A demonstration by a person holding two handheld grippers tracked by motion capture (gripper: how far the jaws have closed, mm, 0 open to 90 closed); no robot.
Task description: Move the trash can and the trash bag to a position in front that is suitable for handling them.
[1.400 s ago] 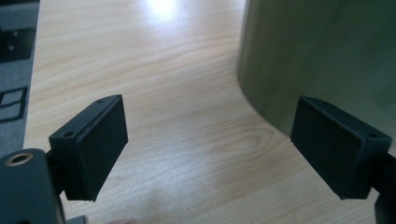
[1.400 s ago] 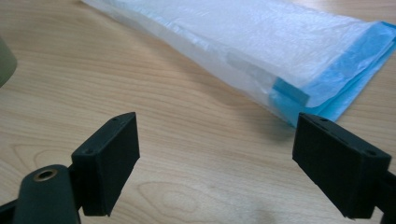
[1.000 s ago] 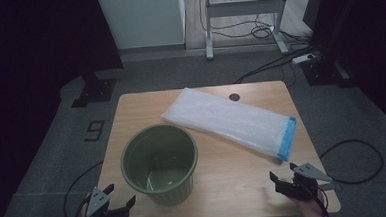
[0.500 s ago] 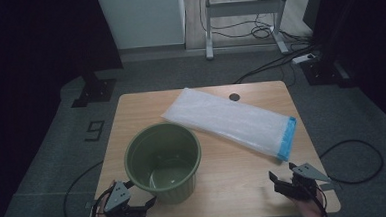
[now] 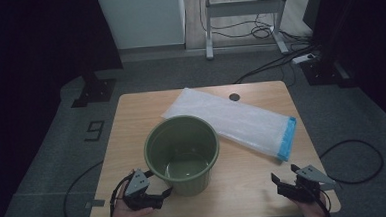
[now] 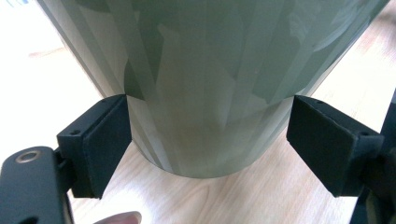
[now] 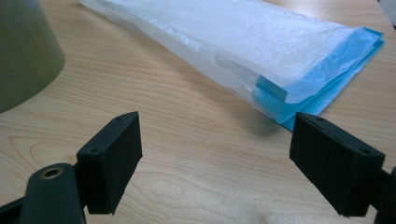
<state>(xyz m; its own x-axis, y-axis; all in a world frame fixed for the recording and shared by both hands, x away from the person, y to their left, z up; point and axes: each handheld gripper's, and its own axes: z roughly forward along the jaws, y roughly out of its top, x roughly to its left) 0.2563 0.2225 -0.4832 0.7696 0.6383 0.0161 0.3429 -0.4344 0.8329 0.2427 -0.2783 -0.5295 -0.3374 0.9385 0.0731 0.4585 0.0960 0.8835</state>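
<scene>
A green plastic bucket (image 5: 182,151) stands upright on the middle front of the wooden table (image 5: 131,121). In the high view my left gripper (image 5: 161,195) lies low at the bucket's front left base, held by a hand. Seen from the left gripper view, the left gripper (image 6: 208,135) is open, one jaw on each side of the bucket's (image 6: 205,79) lower wall. A folded white plastic bag with a blue end (image 5: 234,120) lies behind and to the right of the bucket. My right gripper (image 5: 282,185) is open near the front right corner; in its own view it (image 7: 215,149) points at the bag (image 7: 261,51), holding nothing.
A small dark round spot (image 5: 234,97) marks the table near its far edge. Cables trail on the grey floor (image 5: 358,150) at the right and at the front left. A metal stand frame (image 5: 243,8) is beyond the table.
My left gripper moved right from the table's front left corner to the bucket's base, and its jaws now straddle it. The right gripper stayed put.
</scene>
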